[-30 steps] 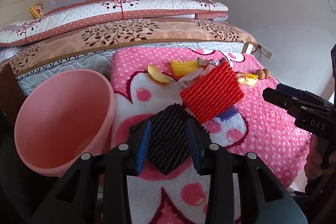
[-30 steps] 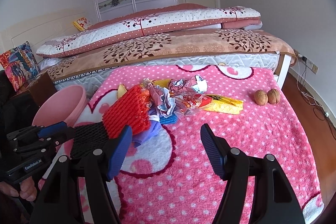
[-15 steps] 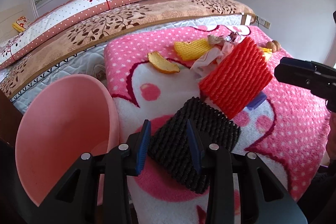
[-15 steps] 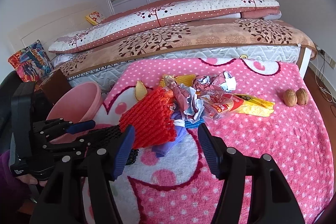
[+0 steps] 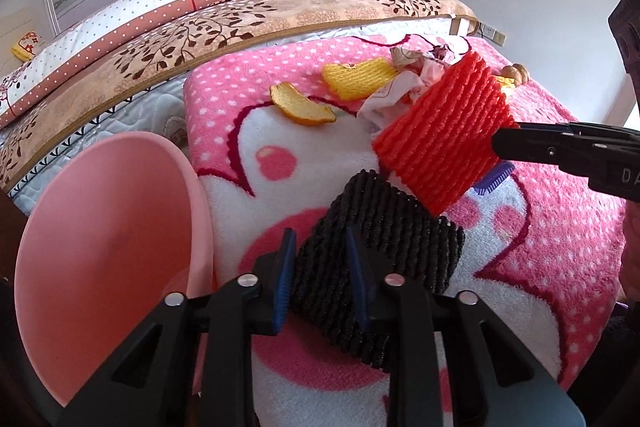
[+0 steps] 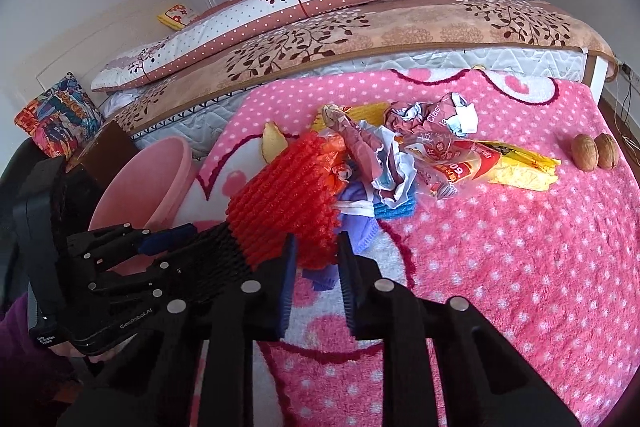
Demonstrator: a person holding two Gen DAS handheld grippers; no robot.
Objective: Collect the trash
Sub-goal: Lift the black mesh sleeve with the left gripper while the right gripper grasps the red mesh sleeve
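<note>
My left gripper (image 5: pixel 322 247) is shut on a black foam net (image 5: pixel 384 259) at the near left of the pink blanket; it also shows in the right wrist view (image 6: pixel 208 259). My right gripper (image 6: pixel 316 247) is shut on a red foam net (image 6: pixel 288 203), which also shows in the left wrist view (image 5: pixel 444 143). A pink bin (image 5: pixel 100 259) stands beside the bed at the left, seen also from the right wrist (image 6: pixel 148 183). Behind lie crumpled wrappers (image 6: pixel 420 143), a yellow foam net (image 5: pixel 356 79) and an orange peel (image 5: pixel 300 103).
Two walnuts (image 6: pixel 594 157) lie at the blanket's right. A yellow wrapper (image 6: pixel 520 167) and a purple-blue cloth piece (image 6: pixel 360 223) sit by the pile. Folded quilts (image 6: pixel 360 11) cover the bed behind. A dark wooden stand (image 6: pixel 108 151) is left of the bin.
My right gripper moved left and closed on the red foam net. My left gripper stayed on the black net and moved slightly closer to the pile.
</note>
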